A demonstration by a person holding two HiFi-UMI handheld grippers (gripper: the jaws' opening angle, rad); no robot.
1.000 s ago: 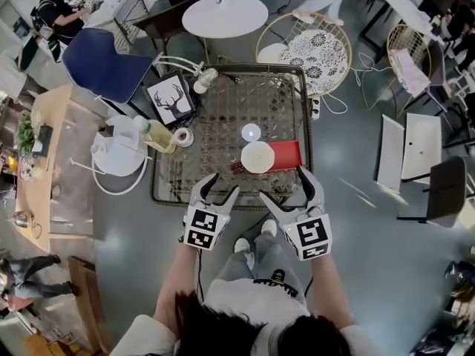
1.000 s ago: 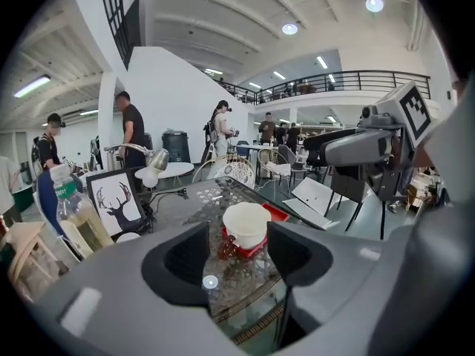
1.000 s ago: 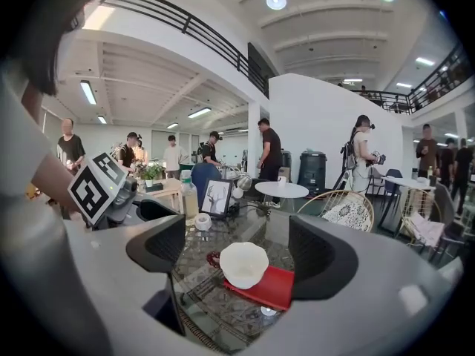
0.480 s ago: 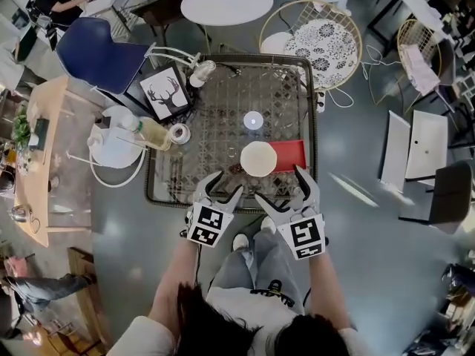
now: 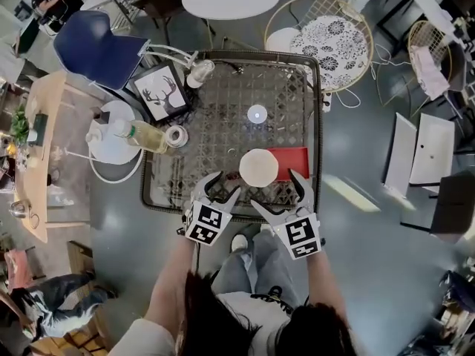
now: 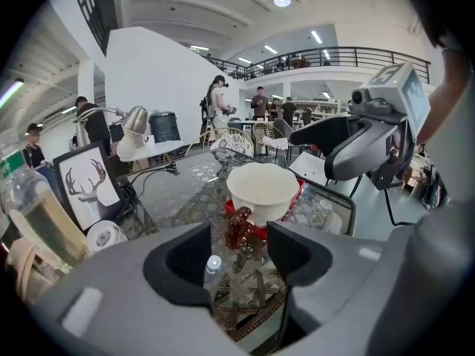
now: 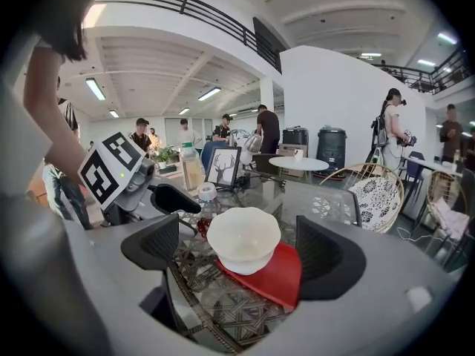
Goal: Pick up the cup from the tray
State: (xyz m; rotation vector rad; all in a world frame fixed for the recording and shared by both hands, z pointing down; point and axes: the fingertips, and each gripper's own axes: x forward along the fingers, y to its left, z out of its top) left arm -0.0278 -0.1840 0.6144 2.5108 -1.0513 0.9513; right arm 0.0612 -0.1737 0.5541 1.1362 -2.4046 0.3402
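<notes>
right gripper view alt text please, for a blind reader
A white cup sits on a red tray on a glass table, framed between the right gripper's open jaws, not touching them. The left gripper shows at left.

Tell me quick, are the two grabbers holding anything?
Left gripper: open, holding nothing.
Right gripper: open, holding nothing.

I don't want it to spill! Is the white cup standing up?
Upright: the cup sits on the red tray, rim up.
</notes>
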